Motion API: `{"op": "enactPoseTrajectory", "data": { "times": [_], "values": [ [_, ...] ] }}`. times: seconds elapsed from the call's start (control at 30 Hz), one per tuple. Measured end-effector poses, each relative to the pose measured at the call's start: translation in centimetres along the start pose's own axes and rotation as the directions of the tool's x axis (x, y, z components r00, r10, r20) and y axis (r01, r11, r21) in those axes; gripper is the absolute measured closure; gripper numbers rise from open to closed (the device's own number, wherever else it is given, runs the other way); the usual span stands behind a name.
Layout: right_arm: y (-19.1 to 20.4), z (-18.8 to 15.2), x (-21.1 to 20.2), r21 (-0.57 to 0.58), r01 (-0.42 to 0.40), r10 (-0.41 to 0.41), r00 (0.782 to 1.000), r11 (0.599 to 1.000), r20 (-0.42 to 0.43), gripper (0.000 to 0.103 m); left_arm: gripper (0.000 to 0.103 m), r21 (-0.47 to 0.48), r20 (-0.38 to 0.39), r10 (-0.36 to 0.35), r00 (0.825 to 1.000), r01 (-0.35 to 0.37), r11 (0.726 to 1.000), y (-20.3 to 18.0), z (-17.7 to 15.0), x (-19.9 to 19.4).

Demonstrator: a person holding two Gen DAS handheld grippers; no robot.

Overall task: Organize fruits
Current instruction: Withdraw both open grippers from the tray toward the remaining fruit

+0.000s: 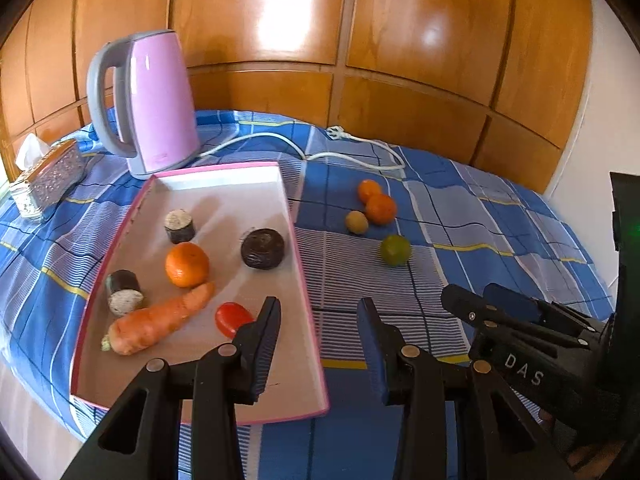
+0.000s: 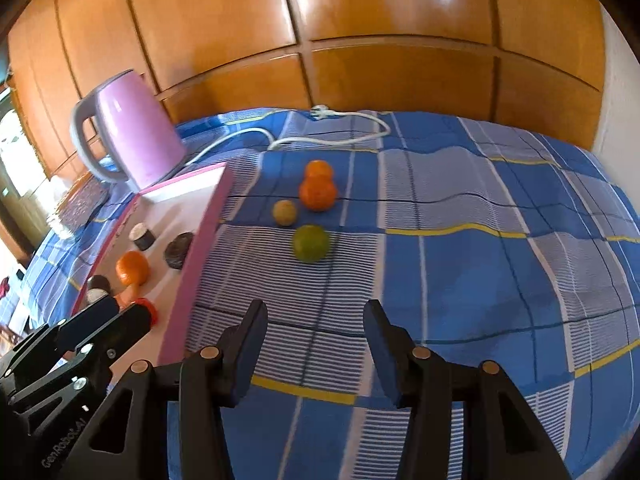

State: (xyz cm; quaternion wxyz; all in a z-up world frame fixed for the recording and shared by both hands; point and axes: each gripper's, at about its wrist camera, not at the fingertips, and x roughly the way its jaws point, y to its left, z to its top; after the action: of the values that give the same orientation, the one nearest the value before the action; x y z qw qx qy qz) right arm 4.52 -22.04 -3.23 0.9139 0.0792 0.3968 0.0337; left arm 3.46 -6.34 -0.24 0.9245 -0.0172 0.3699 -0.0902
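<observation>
A pink-rimmed tray (image 1: 224, 208) on the blue checked cloth holds an orange (image 1: 187, 264), a carrot (image 1: 156, 320), a small red fruit (image 1: 232, 318), two roll-shaped pieces and a dark round piece. Right of the tray, two oranges (image 2: 318, 194), a small yellowish fruit (image 2: 285, 212) and a green citrus (image 2: 311, 243) lie on the cloth. My left gripper (image 1: 320, 316) hangs open above the tray's right rim, with nothing held. My right gripper (image 2: 316, 316) is open over bare cloth, short of the green citrus. The two grippers are side by side.
A pink kettle (image 1: 148, 96) stands behind the tray, its white cord (image 1: 320, 154) trailing across the cloth behind the loose fruit. A tissue box (image 1: 48, 176) sits at the far left. Wooden panels close off the back. The table's edge runs at the lower left.
</observation>
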Motion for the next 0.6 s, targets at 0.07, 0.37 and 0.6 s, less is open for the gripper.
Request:
{"op": "enactPoseTrajectory", "data": {
  "times": [0.07,0.37,0.6],
  "values": [
    [-0.7,-0.1,0.2,0.018,0.009,-0.009,1.000,1.000,-0.005,0.052,0.063,0.010,-0.005,-0.006,1.000,0.006,1.000,-0.4,0.0,0.3],
    [-2.3,-0.5,1.2,0.055,0.026,-0.024,0.999,0.998,-0.033,0.052,0.063,0.023,-0.036,-0.025,0.999,0.026,0.999,-1.5,0.0,1.9],
    [-3.3,-0.4,1.5,0.073,0.035,-0.033,0.999,0.997,-0.035,0.052,0.063,0.028,-0.041,-0.037,0.998,0.039,0.999,-2.0,0.4,2.6]
  ]
}}
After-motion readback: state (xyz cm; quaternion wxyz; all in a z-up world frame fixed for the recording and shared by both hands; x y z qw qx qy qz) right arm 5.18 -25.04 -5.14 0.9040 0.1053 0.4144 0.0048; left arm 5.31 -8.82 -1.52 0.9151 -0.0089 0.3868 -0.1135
